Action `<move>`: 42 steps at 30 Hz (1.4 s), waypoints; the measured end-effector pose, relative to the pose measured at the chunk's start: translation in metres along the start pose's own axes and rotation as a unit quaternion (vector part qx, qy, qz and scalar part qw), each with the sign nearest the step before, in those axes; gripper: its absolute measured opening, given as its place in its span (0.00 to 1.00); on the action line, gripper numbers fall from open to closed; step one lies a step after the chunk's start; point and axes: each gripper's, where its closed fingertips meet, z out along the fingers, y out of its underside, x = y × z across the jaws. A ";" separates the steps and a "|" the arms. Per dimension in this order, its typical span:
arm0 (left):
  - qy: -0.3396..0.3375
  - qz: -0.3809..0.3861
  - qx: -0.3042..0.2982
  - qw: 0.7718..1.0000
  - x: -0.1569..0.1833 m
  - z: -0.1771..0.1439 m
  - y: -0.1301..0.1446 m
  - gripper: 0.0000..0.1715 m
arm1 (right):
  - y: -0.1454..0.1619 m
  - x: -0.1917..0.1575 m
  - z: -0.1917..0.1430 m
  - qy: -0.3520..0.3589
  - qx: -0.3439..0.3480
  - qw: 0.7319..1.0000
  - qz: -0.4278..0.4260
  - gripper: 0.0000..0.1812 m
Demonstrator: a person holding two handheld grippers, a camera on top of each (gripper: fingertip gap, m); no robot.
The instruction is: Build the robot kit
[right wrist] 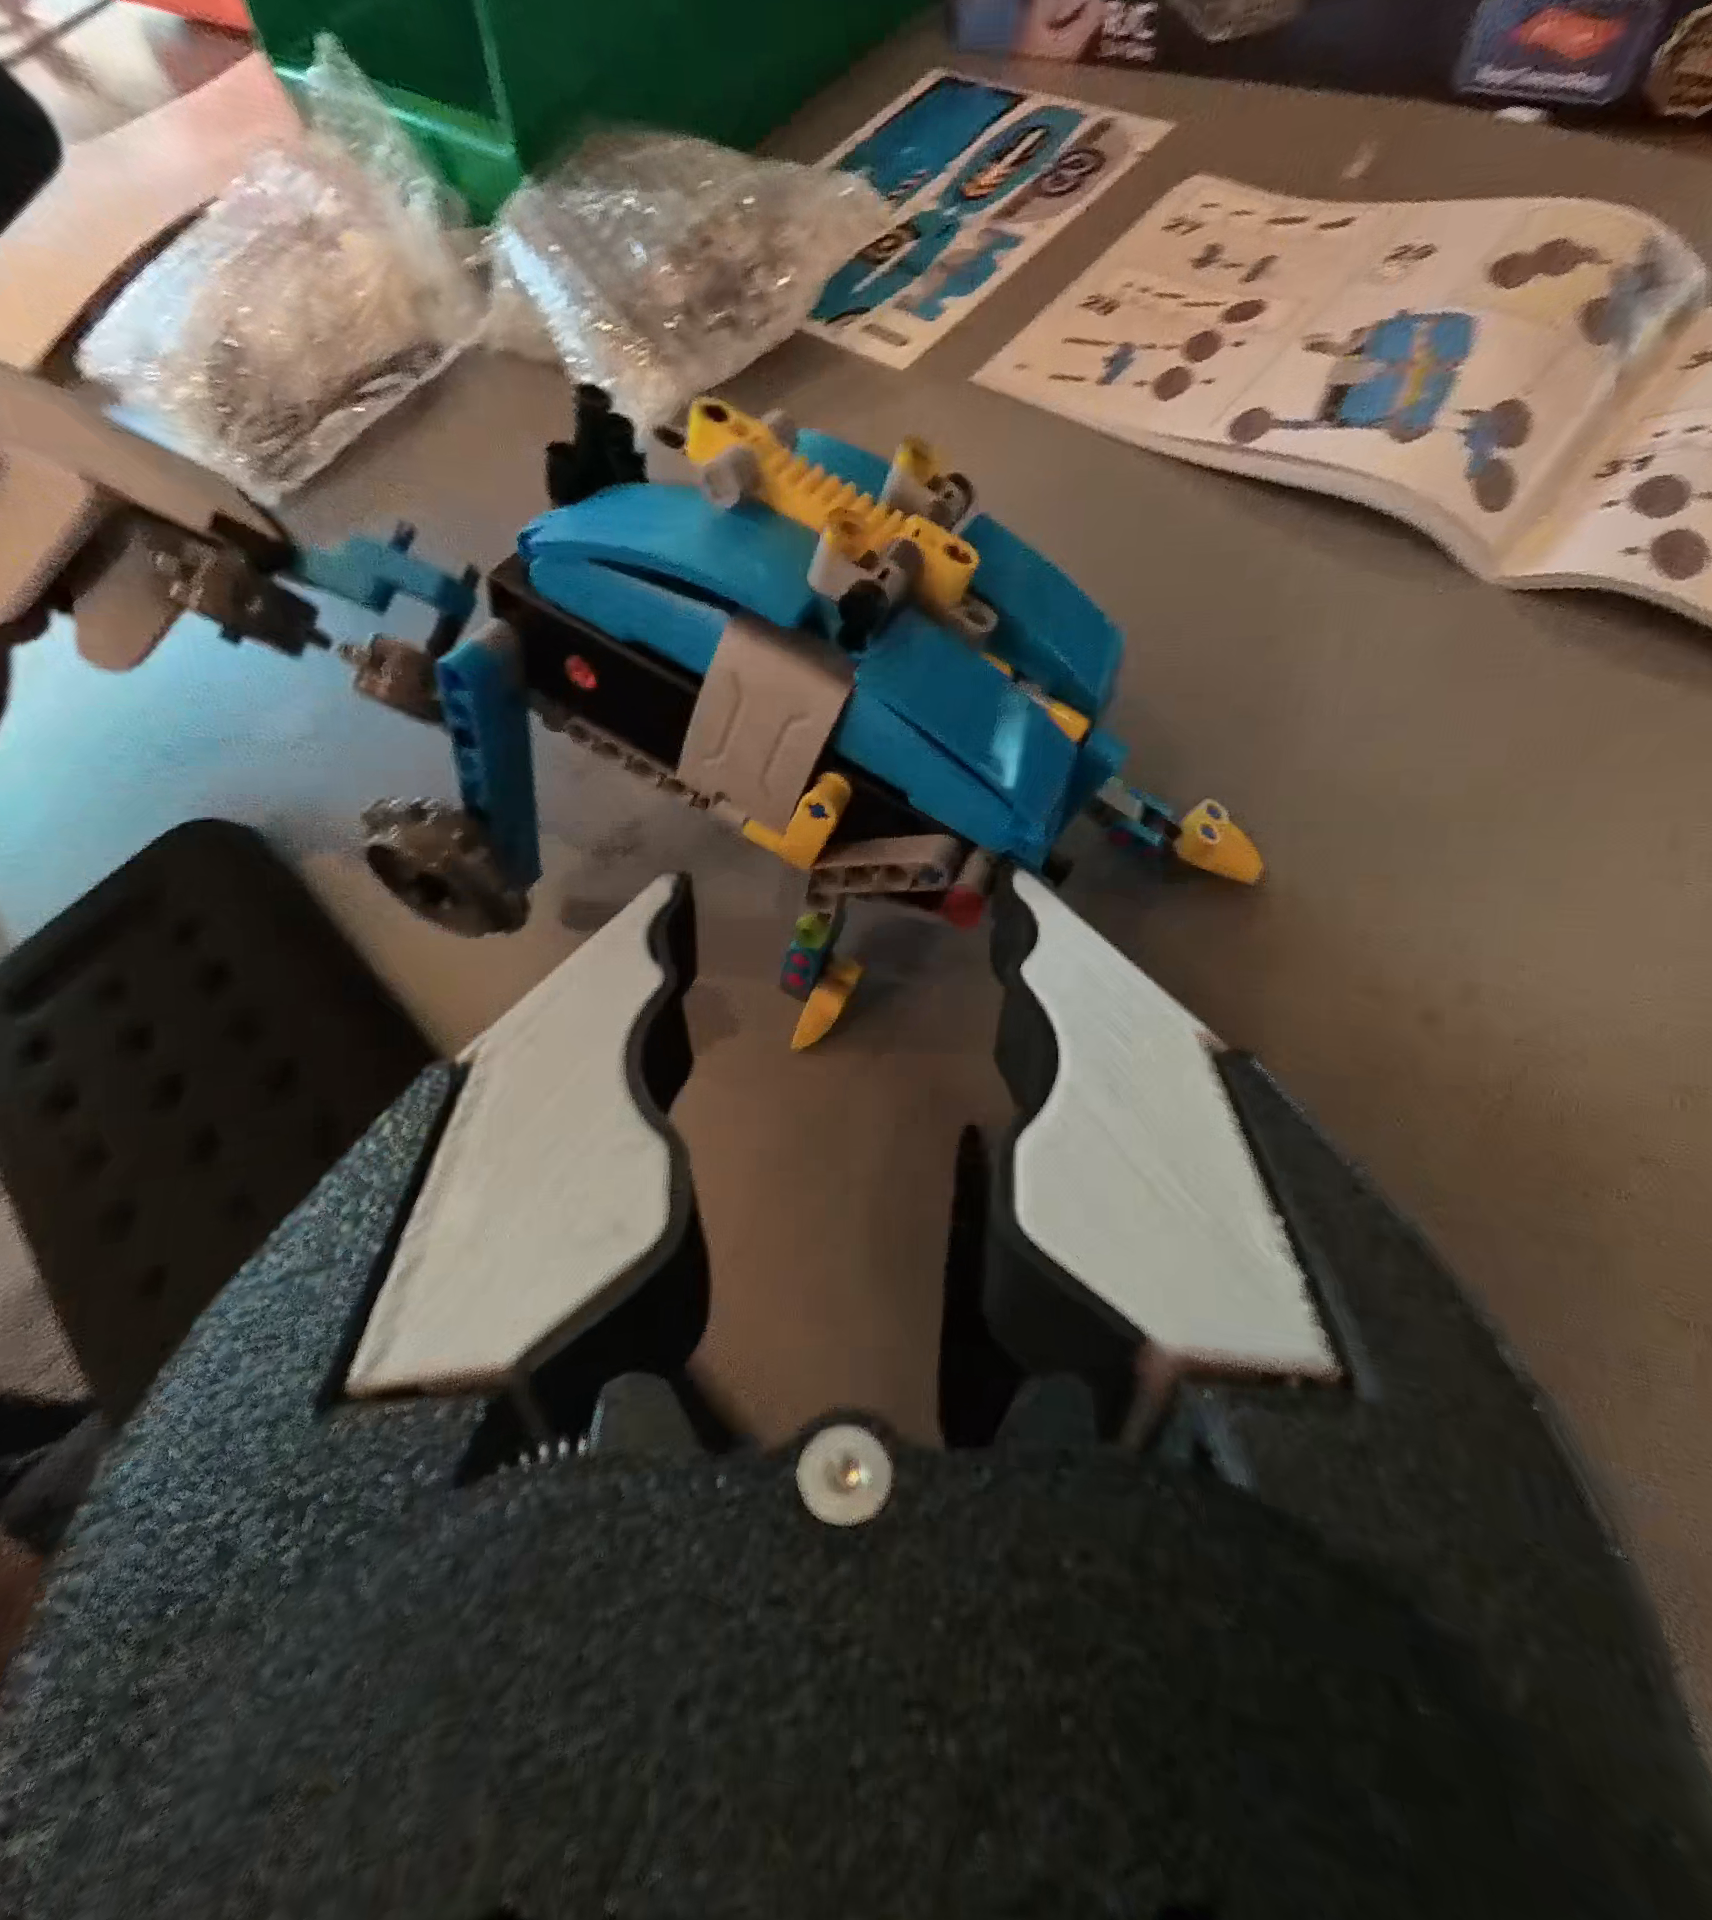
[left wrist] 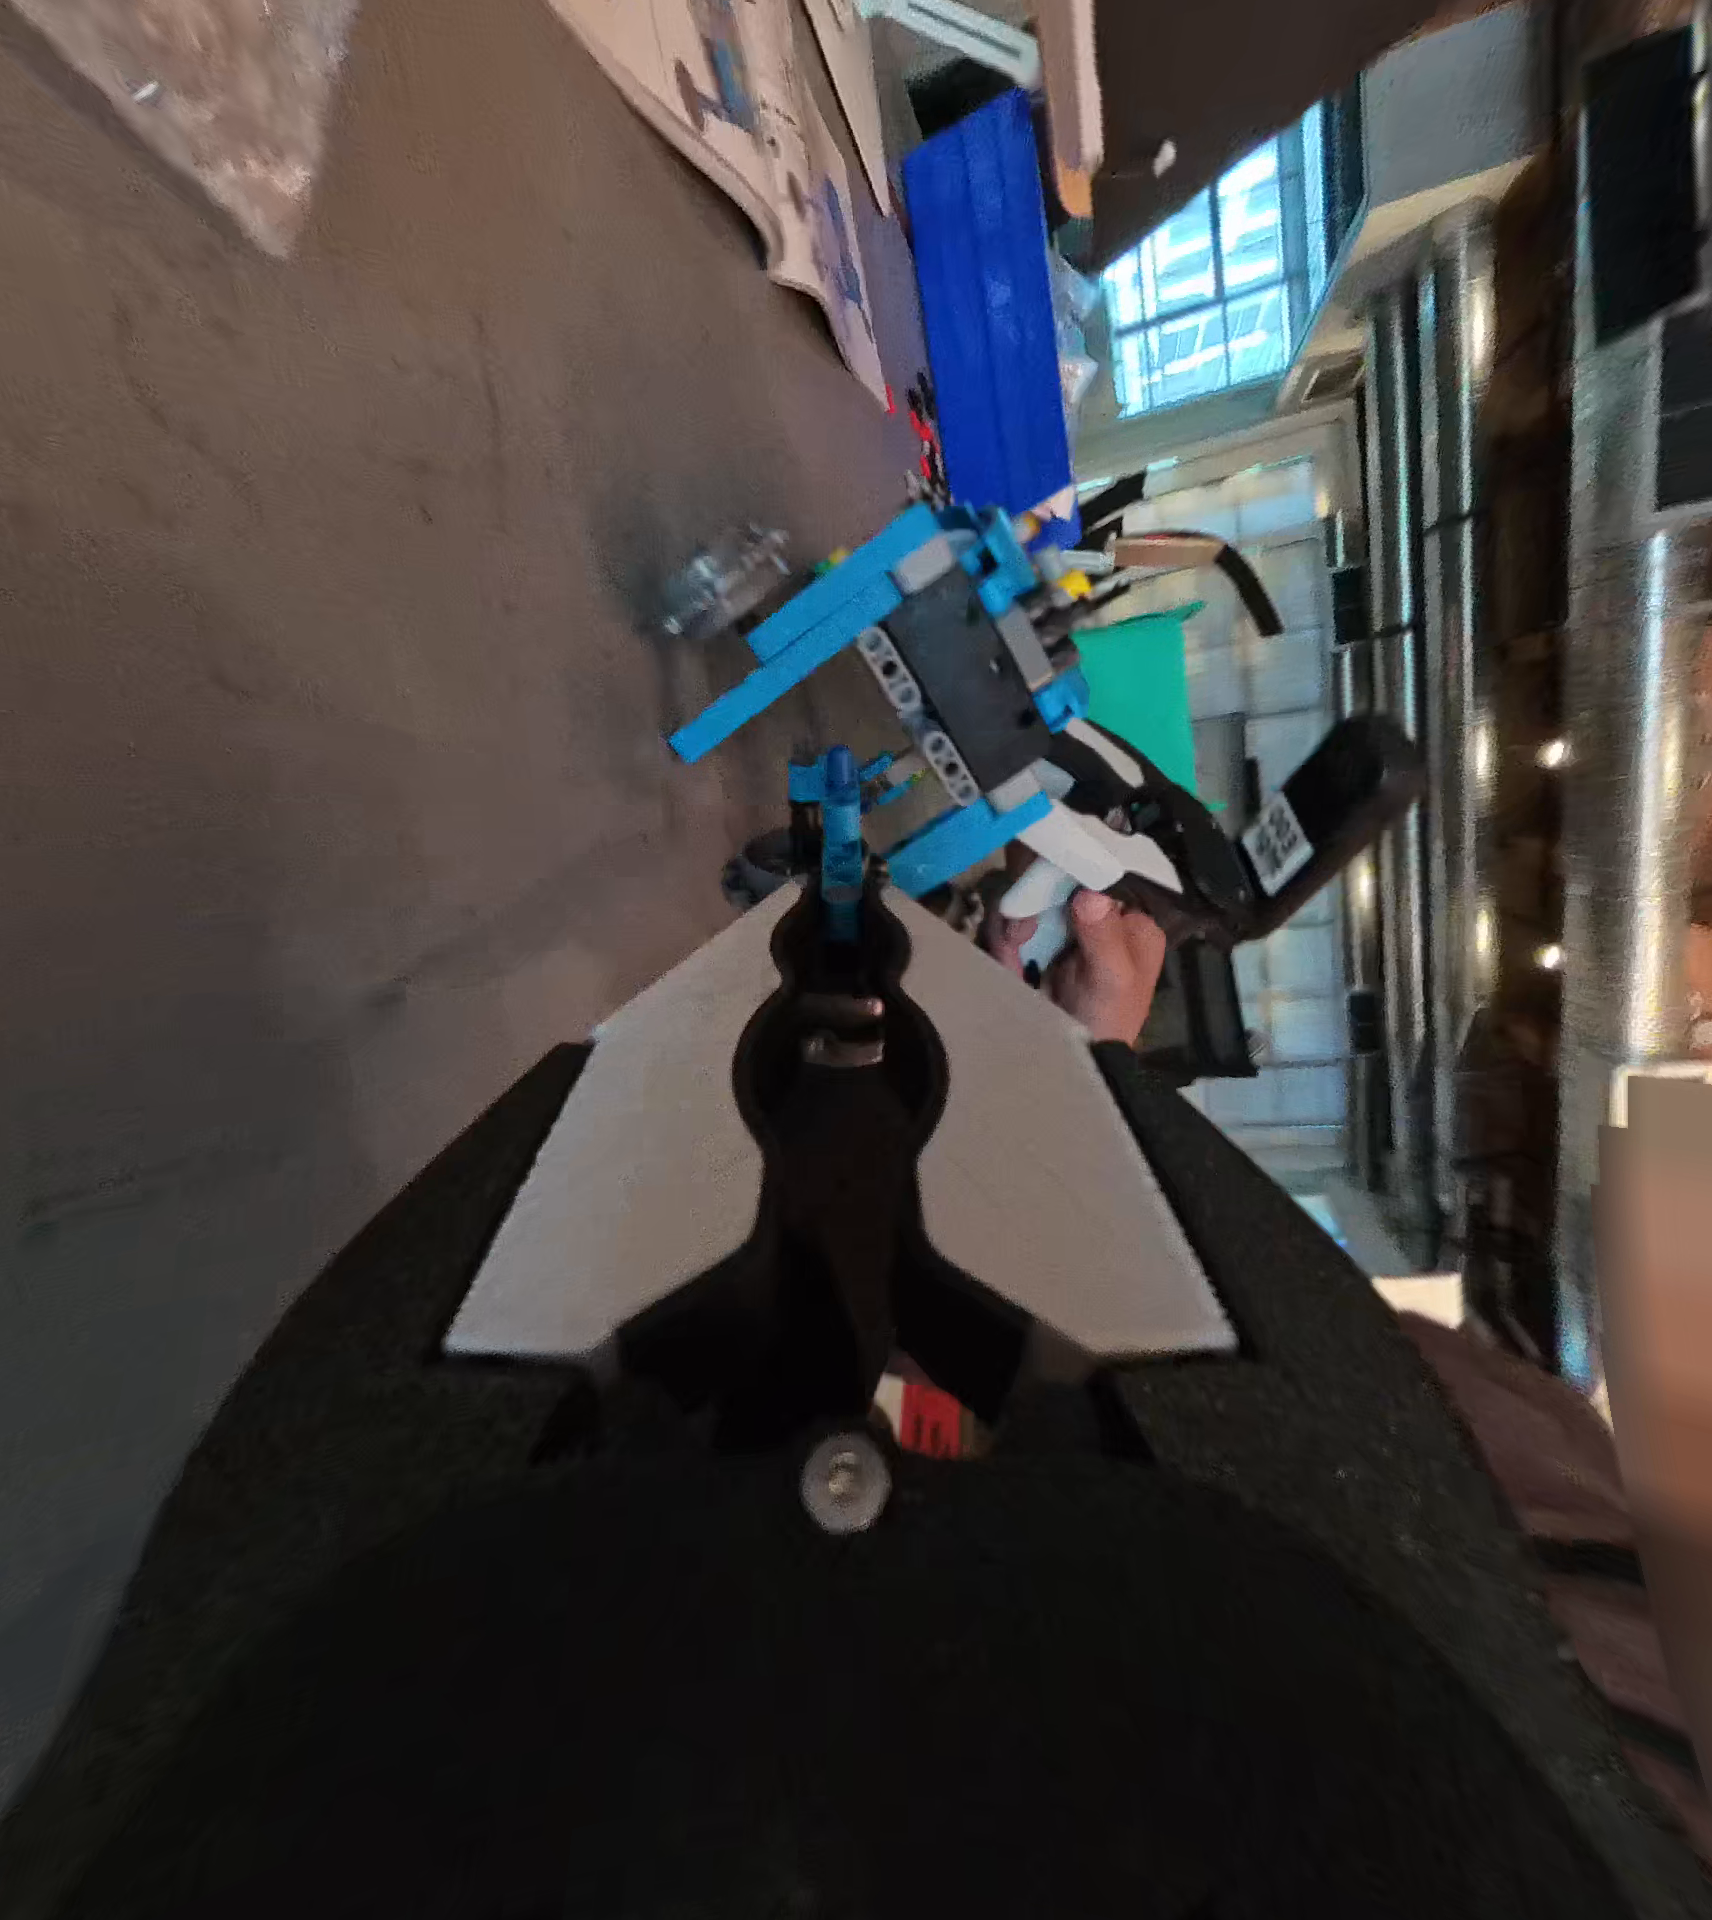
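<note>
A blue, black and yellow brick-built model [right wrist: 810,665] stands tilted on the brown table [right wrist: 1351,935], with a dark wheel [right wrist: 436,862] at its low end. My left gripper [left wrist: 836,894] is shut on a small blue pin piece [left wrist: 839,821] that meets the model's end [left wrist: 935,665]. It also shows in the right wrist view [right wrist: 239,582], pinching that blue piece [right wrist: 364,571]. My right gripper [right wrist: 841,914] is open, its tips either side of the model's grey lower beam [right wrist: 883,873]. A hand [left wrist: 1101,956] holds it in the left wrist view.
An open instruction booklet [right wrist: 1403,395] and a sticker sheet [right wrist: 977,197] lie behind the model. Two clear plastic bags [right wrist: 675,270] sit by a green box [right wrist: 623,62]. A black perforated block [right wrist: 156,1081] lies at the left. A blue box [left wrist: 987,301] stands beyond. The left gripper's tips are roughly 20 cm from the right gripper's.
</note>
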 end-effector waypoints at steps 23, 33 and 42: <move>-0.114 0.188 0.101 0.970 -0.024 0.016 -0.028 0.33 | -0.028 0.073 0.011 0.019 0.047 0.999 0.005 0.34; -0.121 0.257 0.080 0.956 -0.013 0.042 -0.022 0.32 | -0.014 0.063 -0.002 0.051 0.037 0.997 0.032 0.26; -0.064 0.271 0.123 0.953 0.007 0.031 -0.027 0.31 | -0.037 -0.007 0.038 -0.025 0.050 0.998 0.031 0.22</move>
